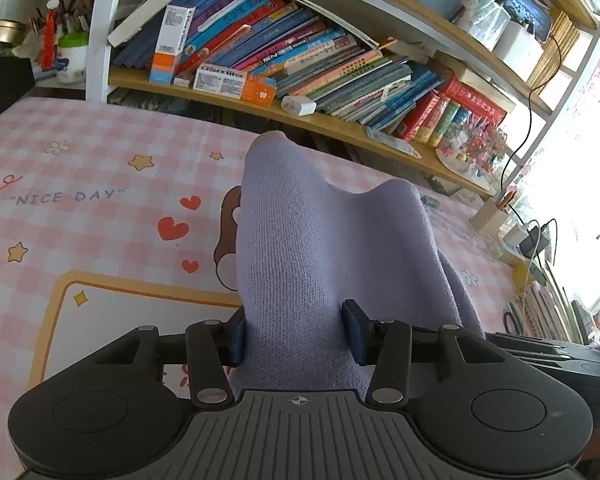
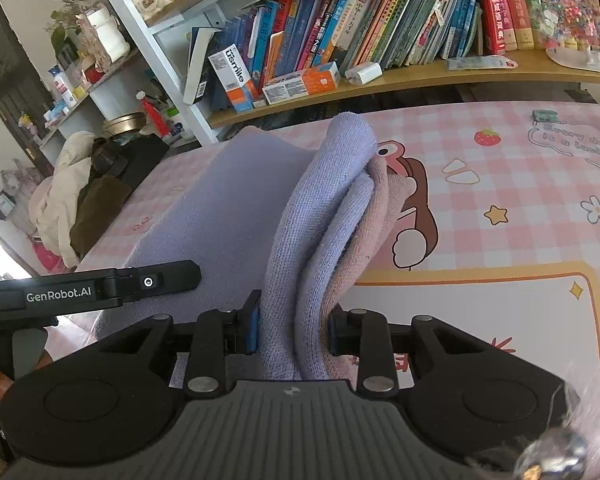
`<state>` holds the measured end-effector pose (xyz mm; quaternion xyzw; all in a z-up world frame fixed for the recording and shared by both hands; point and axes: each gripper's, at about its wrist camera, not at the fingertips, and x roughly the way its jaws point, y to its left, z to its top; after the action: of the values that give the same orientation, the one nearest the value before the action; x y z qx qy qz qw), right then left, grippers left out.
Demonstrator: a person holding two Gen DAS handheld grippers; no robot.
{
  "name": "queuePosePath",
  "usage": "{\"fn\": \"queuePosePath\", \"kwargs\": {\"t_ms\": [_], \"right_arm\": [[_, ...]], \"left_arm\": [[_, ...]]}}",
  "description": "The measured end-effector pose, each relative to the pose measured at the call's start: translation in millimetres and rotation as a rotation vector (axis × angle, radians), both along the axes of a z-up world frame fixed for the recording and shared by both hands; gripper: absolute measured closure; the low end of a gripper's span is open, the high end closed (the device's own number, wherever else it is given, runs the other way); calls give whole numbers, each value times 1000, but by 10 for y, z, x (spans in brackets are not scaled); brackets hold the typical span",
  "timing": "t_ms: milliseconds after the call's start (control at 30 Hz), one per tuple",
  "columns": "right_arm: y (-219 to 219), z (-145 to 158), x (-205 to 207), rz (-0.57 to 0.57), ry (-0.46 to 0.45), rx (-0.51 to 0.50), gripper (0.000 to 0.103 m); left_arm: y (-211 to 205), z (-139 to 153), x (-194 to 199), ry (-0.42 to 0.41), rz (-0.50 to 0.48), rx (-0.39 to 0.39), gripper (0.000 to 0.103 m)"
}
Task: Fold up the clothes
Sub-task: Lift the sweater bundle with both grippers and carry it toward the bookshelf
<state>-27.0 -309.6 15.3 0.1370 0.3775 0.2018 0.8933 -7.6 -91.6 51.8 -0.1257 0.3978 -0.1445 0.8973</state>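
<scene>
Pink checked tablecloth [image 1: 100, 168] — lilac garment [image 1: 300, 248] pinched between both grippers' blue pads, left gripper [image 1: 296, 334], right gripper [image 2: 294, 328] — apparently bunched.

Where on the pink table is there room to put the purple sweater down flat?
Both grippers, left gripper and right gripper, pinch the purple sweater. Bare patches on the pink checked mat: around the "NICE DAY" lettering, and inside the yellow-bordered white panel. The bookshelf edge is crowded.

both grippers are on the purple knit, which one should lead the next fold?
Probably right. The right hand-held gripper clamps several bunched layers of the lavender knitted garment, with open pink checked table mat beyond it. The left hand-held gripper pinches a single draped fold.
</scene>
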Motion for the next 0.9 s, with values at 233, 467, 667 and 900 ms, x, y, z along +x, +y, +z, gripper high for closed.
{"fn": "queuePosePath", "kwargs": {"t_ms": [233, 467, 667, 900], "right_arm": [[-46, 25, -23, 3, -15, 13, 75], [-44, 35, -36, -16, -18, 22, 75], [18, 55, 2, -39, -21, 17, 75], [201, 109, 87, -53, -26, 6, 75]], "left_arm": [[-54, 57, -7, -16, -1, 13, 57], [-67, 84, 33, -18, -24, 23, 57], [-8, 88, 125, -24, -51, 16, 57], [175, 92, 254, -27, -68, -3, 57]]}}
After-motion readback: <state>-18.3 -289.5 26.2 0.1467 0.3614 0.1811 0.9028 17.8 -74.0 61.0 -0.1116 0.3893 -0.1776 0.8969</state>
